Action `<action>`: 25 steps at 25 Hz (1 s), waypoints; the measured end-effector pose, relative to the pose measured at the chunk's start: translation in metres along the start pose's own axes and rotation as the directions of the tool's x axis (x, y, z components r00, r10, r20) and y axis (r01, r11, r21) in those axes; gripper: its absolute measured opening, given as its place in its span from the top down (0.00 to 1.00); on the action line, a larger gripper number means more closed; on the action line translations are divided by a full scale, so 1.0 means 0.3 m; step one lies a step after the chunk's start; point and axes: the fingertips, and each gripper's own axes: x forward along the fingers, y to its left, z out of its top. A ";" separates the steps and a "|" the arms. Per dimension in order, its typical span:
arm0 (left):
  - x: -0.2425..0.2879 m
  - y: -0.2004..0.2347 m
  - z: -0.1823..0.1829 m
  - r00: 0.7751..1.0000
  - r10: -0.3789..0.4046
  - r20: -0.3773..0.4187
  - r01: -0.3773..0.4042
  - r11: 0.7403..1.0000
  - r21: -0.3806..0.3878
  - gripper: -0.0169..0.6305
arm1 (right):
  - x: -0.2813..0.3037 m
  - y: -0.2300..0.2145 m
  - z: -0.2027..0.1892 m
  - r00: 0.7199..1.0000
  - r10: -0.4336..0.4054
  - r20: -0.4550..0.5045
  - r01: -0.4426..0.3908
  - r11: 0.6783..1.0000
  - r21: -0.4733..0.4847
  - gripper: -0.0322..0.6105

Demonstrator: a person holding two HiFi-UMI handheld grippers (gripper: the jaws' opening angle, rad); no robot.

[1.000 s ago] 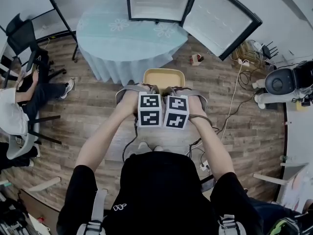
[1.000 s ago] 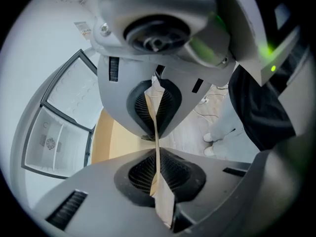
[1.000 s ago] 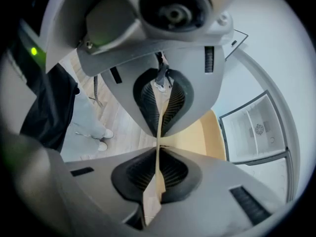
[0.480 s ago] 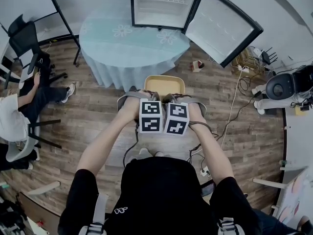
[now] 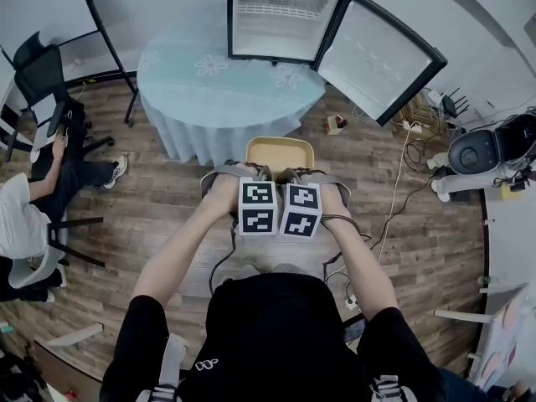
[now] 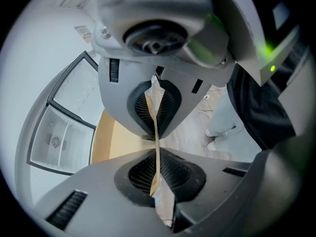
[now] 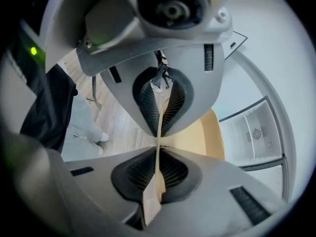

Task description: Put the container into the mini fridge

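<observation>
I carry a shallow tan container (image 5: pixel 280 152) at waist height with both grippers, side by side on its near rim. My left gripper (image 5: pixel 255 172) is shut on the rim's left part; in the left gripper view the thin tan edge (image 6: pixel 156 132) runs pinched between its pads (image 6: pixel 163 169). My right gripper (image 5: pixel 298 174) is shut on the right part, and the rim (image 7: pixel 158 132) shows clamped there too. The mini fridge (image 5: pixel 280 17) stands on the round table ahead with its door (image 5: pixel 381 48) swung open to the right.
The round table (image 5: pixel 209 82) has a pale blue cloth and stands between me and the fridge. A seated person (image 5: pixel 33 199) and chairs are at the left. Cables, a power strip (image 5: pixel 410 124) and a black and white machine (image 5: pixel 490 145) lie at the right on the wood floor.
The fridge and table have slid lower in the head view, showing more of the fridge's inside. Both grippers keep their hold on the container.
</observation>
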 end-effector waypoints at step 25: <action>0.041 0.337 -0.108 0.996 0.088 -0.030 -0.089 0.996 -0.020 0.94 | 0.081 -0.343 0.029 0.996 -0.084 0.029 0.085 0.995 -0.044 0.94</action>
